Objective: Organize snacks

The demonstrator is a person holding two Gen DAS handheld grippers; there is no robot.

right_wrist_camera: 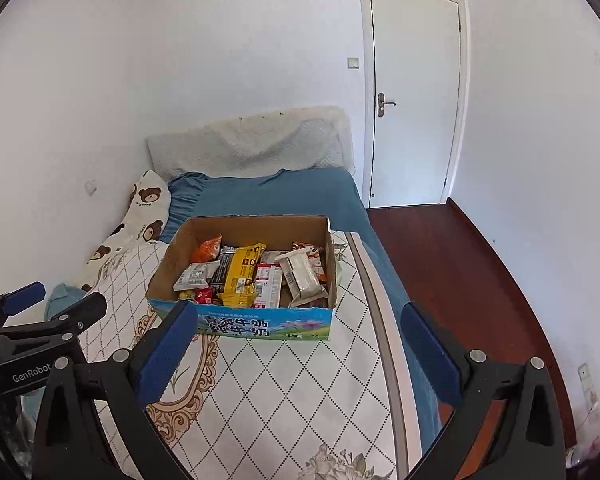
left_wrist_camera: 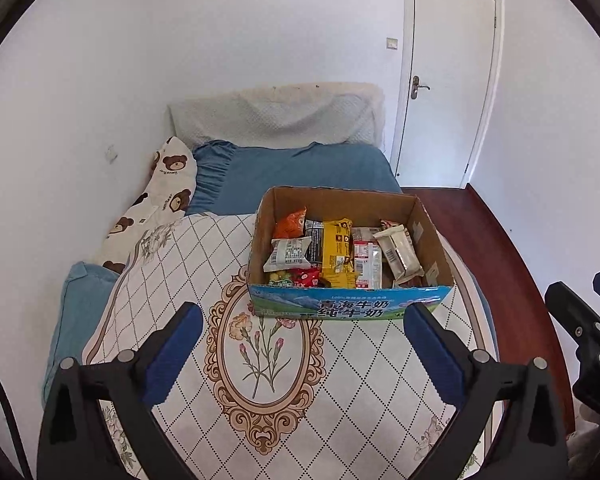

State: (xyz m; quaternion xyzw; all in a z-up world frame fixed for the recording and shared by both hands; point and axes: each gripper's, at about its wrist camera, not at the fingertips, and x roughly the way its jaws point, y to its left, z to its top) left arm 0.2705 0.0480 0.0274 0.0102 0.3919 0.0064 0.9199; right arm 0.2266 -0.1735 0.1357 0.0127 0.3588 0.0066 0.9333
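Both grippers, left point(left_wrist_camera: 304, 336) and right point(right_wrist_camera: 296, 336), fingers spread, nothing grasped. Box point(left_wrist_camera: 350, 304) of snacks point(left_wrist_camera: 336, 252) sits on bed point(left_wrist_camera: 300, 168) just ahead of fingers, likely staged for sorting.

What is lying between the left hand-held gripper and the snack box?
Nothing: only bare quilt lies between the open left hand-held gripper and the box, as the left wrist view shows.

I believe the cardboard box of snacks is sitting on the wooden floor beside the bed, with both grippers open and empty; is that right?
Not quite: the cardboard box sits on the patterned bed cover, not on the wooden floor, as the left wrist view shows. The left gripper and right gripper are indeed open and empty.
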